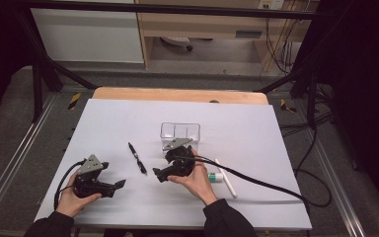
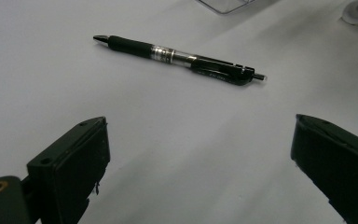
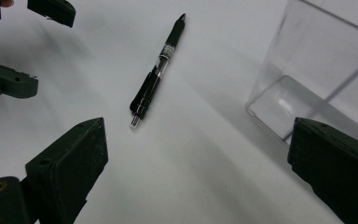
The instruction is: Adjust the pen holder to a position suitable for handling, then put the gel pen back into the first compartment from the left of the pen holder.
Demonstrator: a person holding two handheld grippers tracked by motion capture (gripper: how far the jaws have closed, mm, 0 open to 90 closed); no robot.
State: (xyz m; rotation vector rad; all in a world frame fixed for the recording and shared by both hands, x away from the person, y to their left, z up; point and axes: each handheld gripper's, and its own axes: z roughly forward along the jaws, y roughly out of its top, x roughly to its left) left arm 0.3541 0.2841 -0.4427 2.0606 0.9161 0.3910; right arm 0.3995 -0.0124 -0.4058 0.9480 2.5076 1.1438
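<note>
I see the black pen (image 1: 137,158) lying flat on the white table sheet (image 1: 256,133), between my two grippers and just left of the clear plastic box (image 1: 180,131). In the high view its long axis runs from the far left to the near right, slightly diagonal. My left gripper view shows the pen (image 2: 177,58) crosswise, with the writing tip at the left and the clip and push-button at the right. In my right gripper view the pen (image 3: 157,72) runs away from me, button end nearest and tip farthest. My left gripper (image 1: 120,184) rests low at the near left of the sheet, jaws spread wide with nothing between them. My right gripper (image 1: 157,175) sits just in front of the box, jaws also wide and empty, aimed toward the pen. The right gripper view brings up the box (image 3: 326,70) close, showing a divider wall inside it, and it catches the left gripper's jaws (image 3: 32,42) at the upper left. The high view adds a white pen-like stick (image 1: 226,178) and a small white tube with a green band (image 1: 215,176) beside my right hand (image 1: 197,180). The sheet covers a wooden tabletop (image 1: 177,94) set in a black frame. Beyond it are grey floor, a wooden cabinet and trailing cables.
</note>
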